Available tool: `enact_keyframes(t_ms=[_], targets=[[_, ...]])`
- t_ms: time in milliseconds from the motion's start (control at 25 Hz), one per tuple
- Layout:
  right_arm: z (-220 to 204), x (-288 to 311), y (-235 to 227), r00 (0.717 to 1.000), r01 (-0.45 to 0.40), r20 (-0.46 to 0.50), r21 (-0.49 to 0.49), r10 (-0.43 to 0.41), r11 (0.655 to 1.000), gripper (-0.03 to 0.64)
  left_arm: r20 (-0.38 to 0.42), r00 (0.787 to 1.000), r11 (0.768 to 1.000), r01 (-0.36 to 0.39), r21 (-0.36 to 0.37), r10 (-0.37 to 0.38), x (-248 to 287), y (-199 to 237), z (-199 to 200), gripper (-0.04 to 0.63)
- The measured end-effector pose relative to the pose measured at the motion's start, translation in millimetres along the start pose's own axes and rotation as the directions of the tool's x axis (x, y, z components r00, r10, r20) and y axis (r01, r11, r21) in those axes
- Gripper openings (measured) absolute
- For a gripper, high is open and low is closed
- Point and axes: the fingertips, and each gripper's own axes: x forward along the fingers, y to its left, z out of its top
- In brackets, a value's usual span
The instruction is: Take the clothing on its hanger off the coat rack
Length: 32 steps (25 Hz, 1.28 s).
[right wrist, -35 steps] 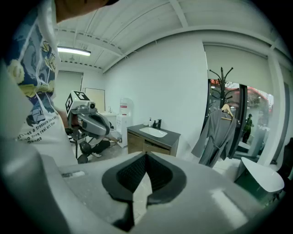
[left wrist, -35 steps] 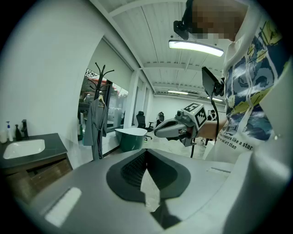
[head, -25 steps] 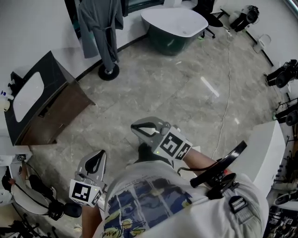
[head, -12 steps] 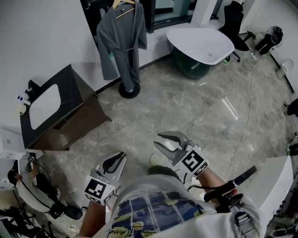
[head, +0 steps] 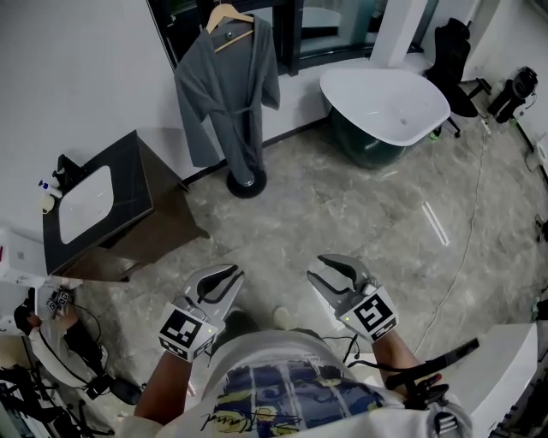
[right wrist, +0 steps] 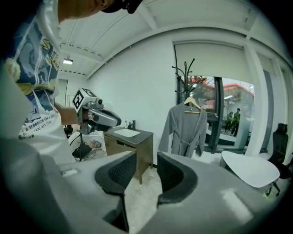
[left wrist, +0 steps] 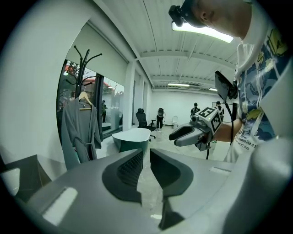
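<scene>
Now the robe (head: 229,94) hangs nearer ahead; left gripper (head: 224,278) slightly, right gripper (head: 321,267) widely, have just been opening, empty, likely readying a grab.

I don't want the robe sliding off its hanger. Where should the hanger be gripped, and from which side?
Probably at the neck of the wooden hanger, above the grey robe, coming from the room side: its ends are covered, and the coat rack stands behind.

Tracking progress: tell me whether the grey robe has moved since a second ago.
No. The grey robe still hangs directly over the coat rack's round base, as before; only the head view shifted.
</scene>
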Motion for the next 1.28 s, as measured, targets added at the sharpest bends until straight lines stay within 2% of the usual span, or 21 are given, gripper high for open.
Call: enact_keyframes(t_ms=[200,400,600,840,920,1040,1280], targets=[[-16.1,-0.7,-29.8,0.999,0.051,0.007,0.069,-0.052,0.996,0.141,0.021,0.999,1.000,-0.025,0.011,0.025,28.7,44.7,20.4,0.064],[-26.3,0.8,-67.0,0.991,0.130,-0.033,0.099,-0.127,0.987,0.141,0.045,0.994,0.992,-0.102,0.080,0.099,52.3,130.7,57.5,0.104],[-14.3,4.7,-105.6,0.971,0.237,-0.035,0.130,-0.235,0.963,0.141,0.044,0.985,0.971,-0.171,0.166,0.166,75.3,232.3,107.8,0.153],[-0.2,25.4,-145.7,0.952,0.306,-0.067,0.160,-0.299,0.938,0.141,0.086,0.963,0.933,-0.268,0.239,0.255,112.1,348.3,184.3,0.218],[5.3,38.4,-153.9,0.951,0.309,-0.059,0.169,-0.303,0.936,0.141,0.092,0.956,0.926,-0.292,0.240,0.278,124.3,385.7,201.8,0.236],[4.8,57.3,-165.2,0.946,0.325,-0.081,0.178,-0.315,0.929,0.141,0.088,0.953,0.926,-0.303,0.223,0.291,141.4,436.3,219.6,0.269],[12.3,81.4,-184.9,0.931,0.364,-0.095,0.204,-0.352,0.909,0.141,-0.002,0.959,0.940,-0.277,0.197,0.283,188.2,506.0,227.1,0.318]])
